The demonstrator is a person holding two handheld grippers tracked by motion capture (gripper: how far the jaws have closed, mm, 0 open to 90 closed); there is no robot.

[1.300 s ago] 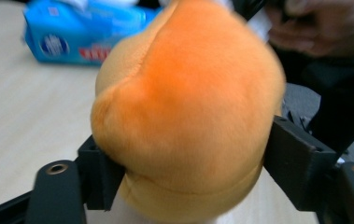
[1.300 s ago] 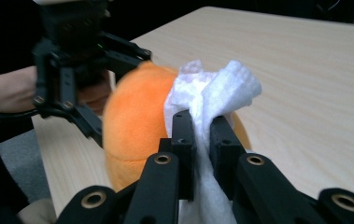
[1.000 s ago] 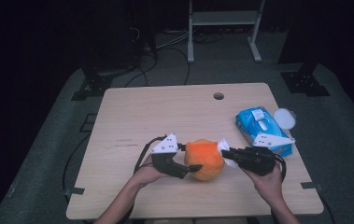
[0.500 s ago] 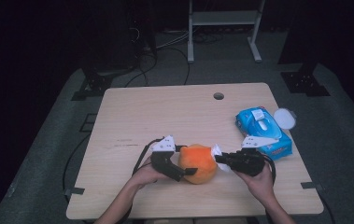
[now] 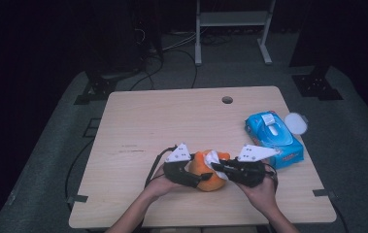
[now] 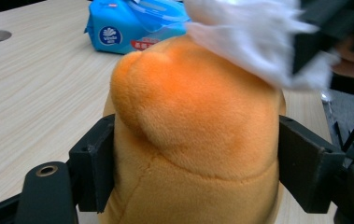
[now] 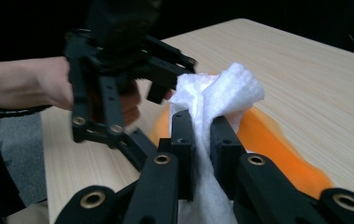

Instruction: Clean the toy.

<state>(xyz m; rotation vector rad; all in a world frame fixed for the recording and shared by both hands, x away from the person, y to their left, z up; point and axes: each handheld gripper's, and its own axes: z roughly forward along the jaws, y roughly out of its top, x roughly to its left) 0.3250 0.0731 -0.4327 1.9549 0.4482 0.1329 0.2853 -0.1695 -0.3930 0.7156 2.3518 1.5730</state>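
Pinching a white wipe (image 7: 216, 100) tight, right gripper (image 7: 201, 128) pressing it onto an orange plush toy (image 6: 193, 135). Clamping that toy on both flanks, left gripper (image 6: 195, 163), jaws having just been closing. Near front table (image 5: 162, 116) edge; blue wipes pack (image 5: 273, 138) just beside.

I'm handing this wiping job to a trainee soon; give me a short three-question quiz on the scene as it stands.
1. What does the right gripper clamp?
2. True or false: the orange plush toy sits between the left gripper's jaws.
3. The blue wipes pack lies: A) at the table's right side, B) by the round hole, C) on the floor.

Key:
1. A white wipe, held against the toy.
2. True; a jaw flanks each side.
3. A.
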